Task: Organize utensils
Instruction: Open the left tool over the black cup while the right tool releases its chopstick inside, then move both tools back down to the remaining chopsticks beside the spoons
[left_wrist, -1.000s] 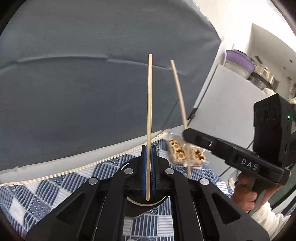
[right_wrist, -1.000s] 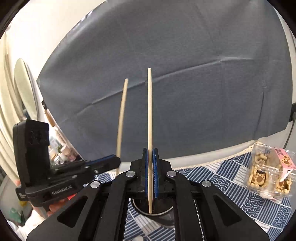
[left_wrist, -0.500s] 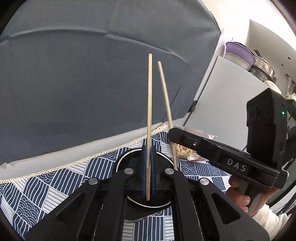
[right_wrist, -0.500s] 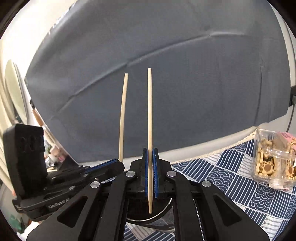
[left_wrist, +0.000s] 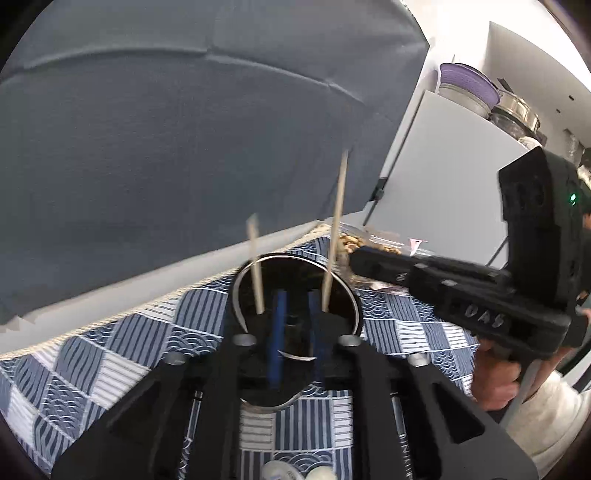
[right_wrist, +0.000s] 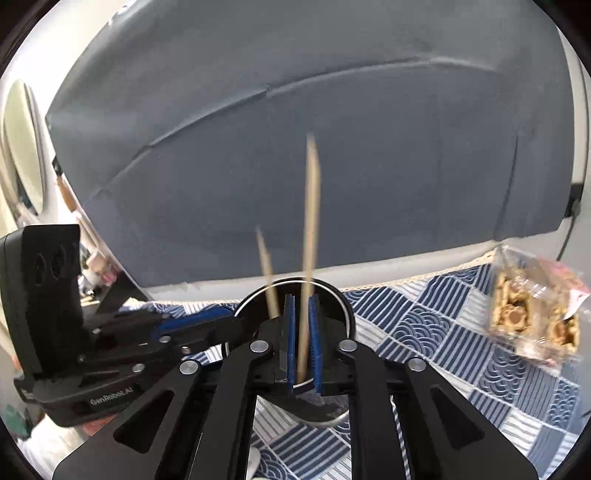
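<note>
Both grippers sit directly above the dark metal-rimmed cup (left_wrist: 295, 295). Left gripper (left_wrist: 295, 325) jaws opening, nothing between them; its chopstick (left_wrist: 255, 266) stands in the cup. Right gripper (right_wrist: 302, 339) jaws opening, chopstick (right_wrist: 310, 229) upright between the pads, apparently loose, tip pointing into the cup.

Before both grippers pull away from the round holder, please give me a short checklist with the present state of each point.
1. Left gripper has let go: ok, its jaws are opening and nothing is between them.
2. Its chopstick is inside the holder: ok, leaning, blurred.
3. Right gripper has let go: cannot tell, its jaws are opening but the second chopstick is between the pads.
4. Second chopstick's lower end is in the holder: ok in the left wrist view.
5. Holder upright on the tablecloth: ok.
6. Snack box clear of both grippers: ok.
</note>
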